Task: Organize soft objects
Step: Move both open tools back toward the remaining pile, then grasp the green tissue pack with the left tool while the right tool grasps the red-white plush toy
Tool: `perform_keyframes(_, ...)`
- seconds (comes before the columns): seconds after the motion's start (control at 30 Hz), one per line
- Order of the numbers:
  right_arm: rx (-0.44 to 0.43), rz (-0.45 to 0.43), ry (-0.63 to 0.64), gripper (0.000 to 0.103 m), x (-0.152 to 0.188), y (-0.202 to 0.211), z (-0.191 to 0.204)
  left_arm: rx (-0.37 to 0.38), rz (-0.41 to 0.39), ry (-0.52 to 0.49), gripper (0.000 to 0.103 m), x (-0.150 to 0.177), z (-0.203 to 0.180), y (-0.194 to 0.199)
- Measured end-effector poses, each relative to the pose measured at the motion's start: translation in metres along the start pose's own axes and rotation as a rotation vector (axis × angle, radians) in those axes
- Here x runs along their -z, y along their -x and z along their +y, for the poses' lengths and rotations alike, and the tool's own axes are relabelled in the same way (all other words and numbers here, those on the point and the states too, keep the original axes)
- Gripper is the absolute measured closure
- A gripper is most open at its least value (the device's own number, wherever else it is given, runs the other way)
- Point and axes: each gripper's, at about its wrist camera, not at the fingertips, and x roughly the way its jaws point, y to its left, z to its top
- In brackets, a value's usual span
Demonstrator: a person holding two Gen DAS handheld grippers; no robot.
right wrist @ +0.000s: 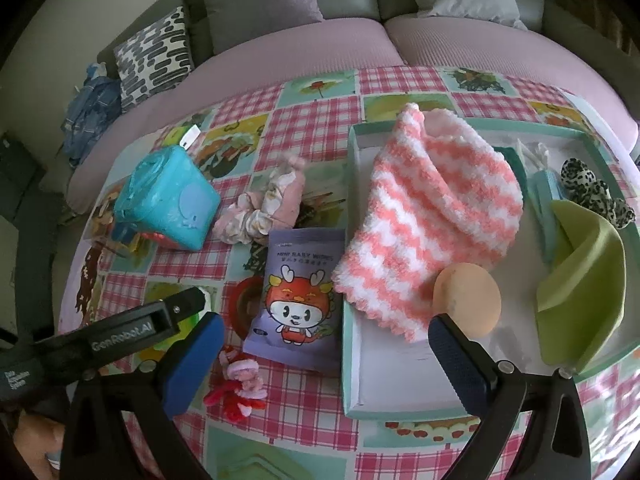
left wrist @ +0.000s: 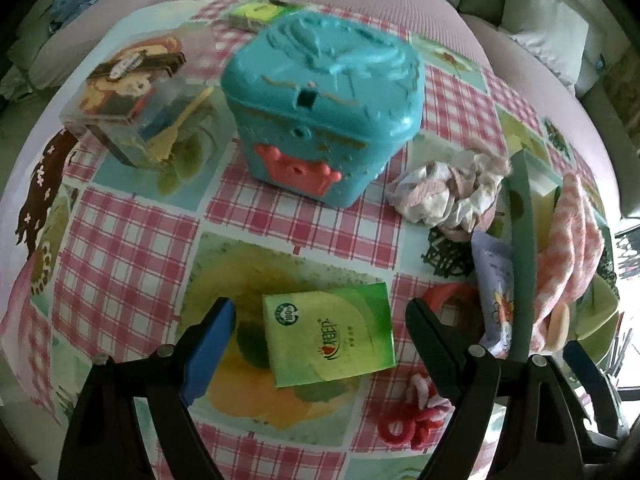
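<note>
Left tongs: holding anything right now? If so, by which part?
Nothing held. The left tongs stand open, straddling the green tissue pack on the tablecloth without touching it.

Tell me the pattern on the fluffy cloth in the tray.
Pink-and-white wavy stripes on the fluffy cloth; clearest in the right wrist view.

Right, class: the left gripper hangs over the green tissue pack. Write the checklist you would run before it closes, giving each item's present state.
1. Left gripper jaws open wide enough for the green tissue pack: ok.
2. Pack sits between the two fingers: ok.
3. Pack lies flat on the tablecloth, nothing on top of it: ok.
4. Pads already touching the pack: not ok, gaps show on both sides.
5. Space left in the tray among the striped cloth and the green holder: ok.
6. Right gripper holds nothing: ok, its jaws are open and empty.
</note>
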Motion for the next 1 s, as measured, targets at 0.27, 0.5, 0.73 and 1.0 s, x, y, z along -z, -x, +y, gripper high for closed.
perform_keyframes(0.27, 0.003, 0.0, -0.001, 0.0, 0.0, 0.0, -0.002, 0.001, 0.006, -0.035, 0.02, 0.001, -0.011, -0.007)
perform_keyframes(0.5, 0.011, 0.001, -0.001, 0.0, 0.0, 0.0, -0.001, 0.01, 0.016, -0.055, 0.036, 0.001, -0.024, -0.011)
perform_keyframes(0.73, 0.008, 0.005, 0.021, 0.0, 0.001, 0.001, 0.004, 0.0, 0.009, -0.077, 0.037, 0.006, -0.022, -0.008)
perform_keyframes(1.0, -0.03, 0.037, 0.092, 0.0, 0.008, -0.001, 0.02, -0.024, -0.015, -0.024, 0.037, 0.001, 0.006, -0.002)
